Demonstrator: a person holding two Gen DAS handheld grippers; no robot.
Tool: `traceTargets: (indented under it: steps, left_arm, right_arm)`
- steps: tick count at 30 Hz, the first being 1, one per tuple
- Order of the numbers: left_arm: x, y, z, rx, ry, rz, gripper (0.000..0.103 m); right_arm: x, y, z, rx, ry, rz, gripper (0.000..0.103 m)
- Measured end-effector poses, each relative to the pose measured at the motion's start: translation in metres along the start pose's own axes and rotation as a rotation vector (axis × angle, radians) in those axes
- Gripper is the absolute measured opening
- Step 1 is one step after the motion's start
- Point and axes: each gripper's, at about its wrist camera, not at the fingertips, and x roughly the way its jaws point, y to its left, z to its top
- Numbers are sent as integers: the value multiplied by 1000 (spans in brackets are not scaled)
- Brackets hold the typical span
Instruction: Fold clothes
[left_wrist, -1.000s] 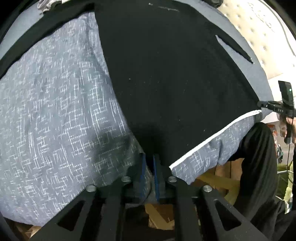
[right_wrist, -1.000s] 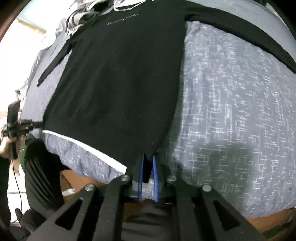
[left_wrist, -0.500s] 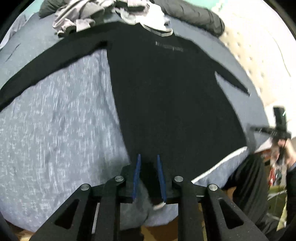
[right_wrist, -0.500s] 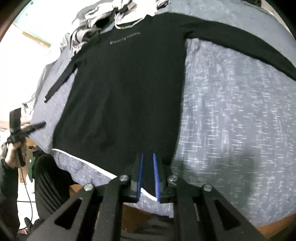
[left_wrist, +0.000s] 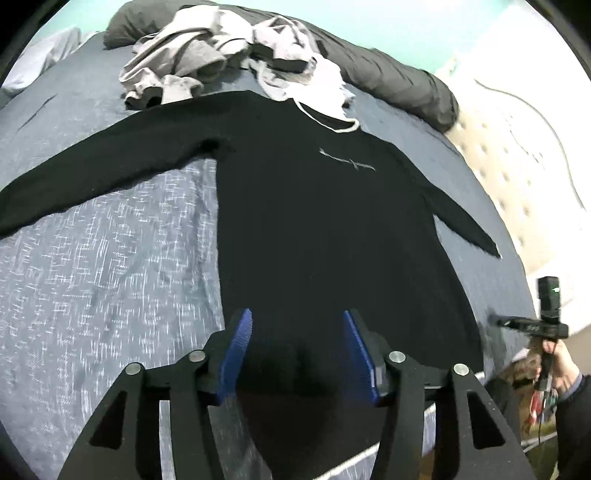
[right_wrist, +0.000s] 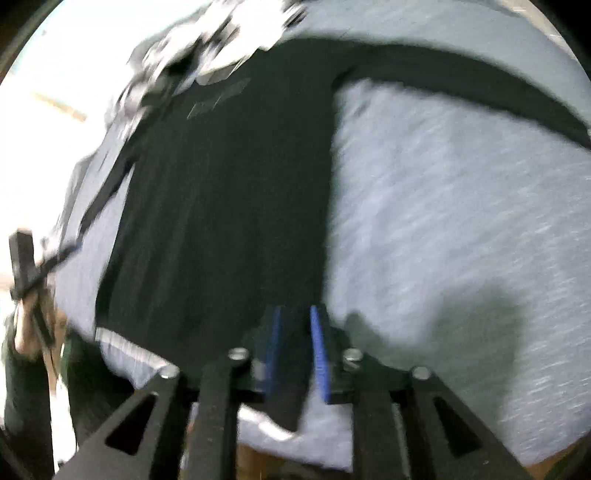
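Note:
A black long-sleeved shirt (left_wrist: 332, 236) lies spread flat, front up, on the grey-blue bed cover (left_wrist: 103, 280), collar far and white-edged hem near. My left gripper (left_wrist: 297, 321) hovers over the hem's left part. Its jaws are opening, the blue pads (left_wrist: 239, 334) stand wide apart and touch no cloth. The right wrist view is blurred. There my right gripper (right_wrist: 295, 314) is at the shirt's (right_wrist: 221, 206) right hem corner with its jaws opening. A strip of black cloth still hangs loosely between the pads (right_wrist: 318, 339).
A heap of grey and white clothes (left_wrist: 229, 62) and a dark rolled duvet (left_wrist: 399, 85) lie at the head of the bed. A pale padded wall (left_wrist: 517, 166) runs along the right. A person's hand (left_wrist: 557, 365) and dark trouser leg stand at the bed's near edge.
Both grippers were shut on the shirt's hem corners and have since parted their jaws, the left widely. Both views have drawn back and tilted up, so the whole shirt now shows.

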Motion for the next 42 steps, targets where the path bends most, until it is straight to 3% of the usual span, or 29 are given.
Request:
traceTargets:
  steps: [4, 9, 13, 18, 23, 31, 37, 38, 42]
  left_arm:
    - [13, 6, 9, -20, -24, 16, 57]
    - [20, 9, 24, -51, -54, 12, 62]
    - [24, 11, 39, -89, -85, -8, 64]
    - [33, 7, 50, -97, -119, 26, 66]
    - [43, 3, 52, -100, -158, 59, 66]
    - [52, 7, 46, -121, -194, 64, 66]
    - [59, 17, 39, -124, -192, 91, 66]
    - [60, 19, 38, -132, -194, 88, 66]
    - [64, 24, 34, -140, -188, 84, 66]
  right_arm:
    - [-41, -65, 35, 190, -173, -22, 39]
    - [-73, -133, 62, 352, -319, -88, 41]
    - [-83, -184, 75, 491, -381, -138, 45]
    - [-82, -227, 82, 594, -408, -196, 46]
    - [-77, -259, 87, 665, -441, -202, 53]
    - [-60, -286, 97, 709, -439, -212, 54]
    - [-52, -285, 109, 660, -447, -247, 54]
    - [-50, -284, 111, 646, -444, -252, 53]
    - [-45, -277, 119, 598, -435, -268, 21]
